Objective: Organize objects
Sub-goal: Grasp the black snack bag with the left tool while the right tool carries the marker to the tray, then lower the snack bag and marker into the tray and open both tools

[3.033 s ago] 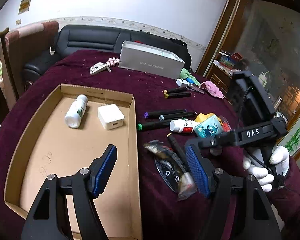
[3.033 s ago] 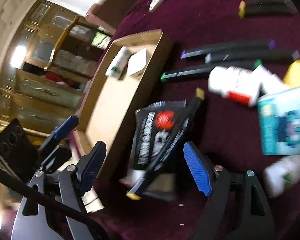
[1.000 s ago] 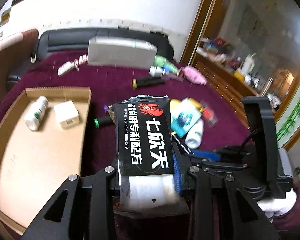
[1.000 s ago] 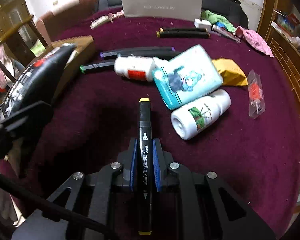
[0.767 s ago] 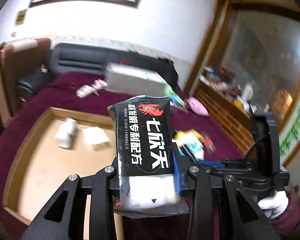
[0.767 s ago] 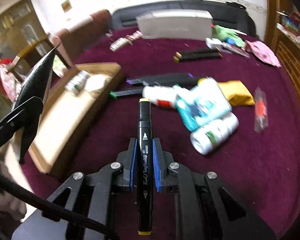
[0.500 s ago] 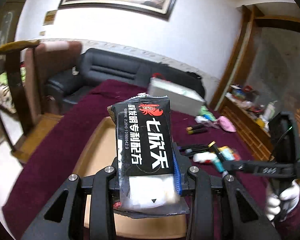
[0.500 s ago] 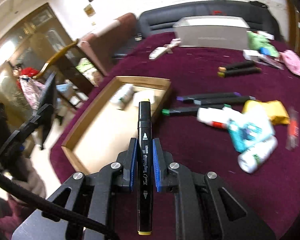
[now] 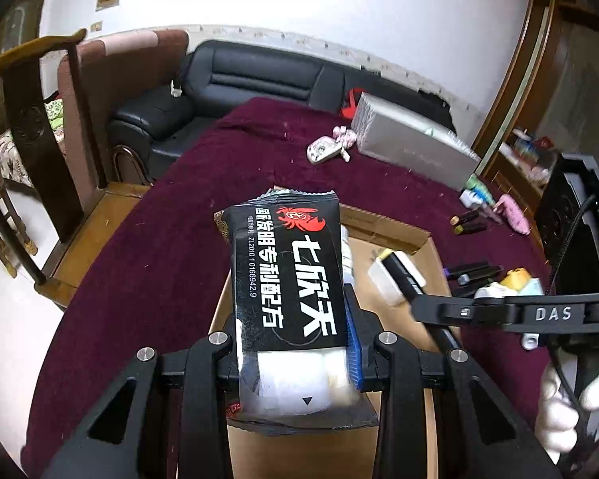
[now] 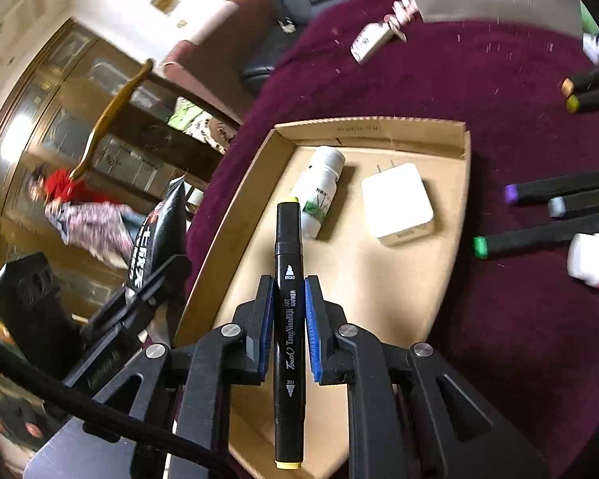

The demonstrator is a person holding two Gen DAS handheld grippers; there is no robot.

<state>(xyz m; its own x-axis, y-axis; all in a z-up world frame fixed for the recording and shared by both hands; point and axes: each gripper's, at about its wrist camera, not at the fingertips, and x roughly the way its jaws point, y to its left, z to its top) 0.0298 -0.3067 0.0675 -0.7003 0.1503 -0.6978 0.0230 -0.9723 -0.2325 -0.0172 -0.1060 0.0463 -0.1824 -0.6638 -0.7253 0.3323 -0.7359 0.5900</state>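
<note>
My left gripper [image 9: 295,351] is shut on a black sachet [image 9: 287,275] with white and red print, held upright over the near left part of the cardboard tray [image 9: 395,231]. My right gripper [image 10: 287,319] is shut on a black art marker [image 10: 288,279] with yellow ends, above the tray [image 10: 379,127]. In that tray lie a white bottle [image 10: 319,191] and a white charger block [image 10: 397,203]. From the left wrist view the right gripper [image 9: 419,307] reaches in from the right with the marker [image 9: 399,271] over the charger. The sachet [image 10: 155,235] also shows at the left of the right wrist view.
On the maroon tablecloth [image 10: 479,80] right of the tray lie several black markers [image 10: 563,191], a white bottle with a red label [image 10: 595,263] and a yellow packet [image 9: 517,279]. A grey box [image 9: 411,147] stands at the far edge. A wooden chair [image 9: 32,119] and a black sofa [image 9: 239,80] stand beyond.
Both grippers have swung left from the loose items to above the tray, each keeping its hold, the left on the sachet and the right on the marker.
</note>
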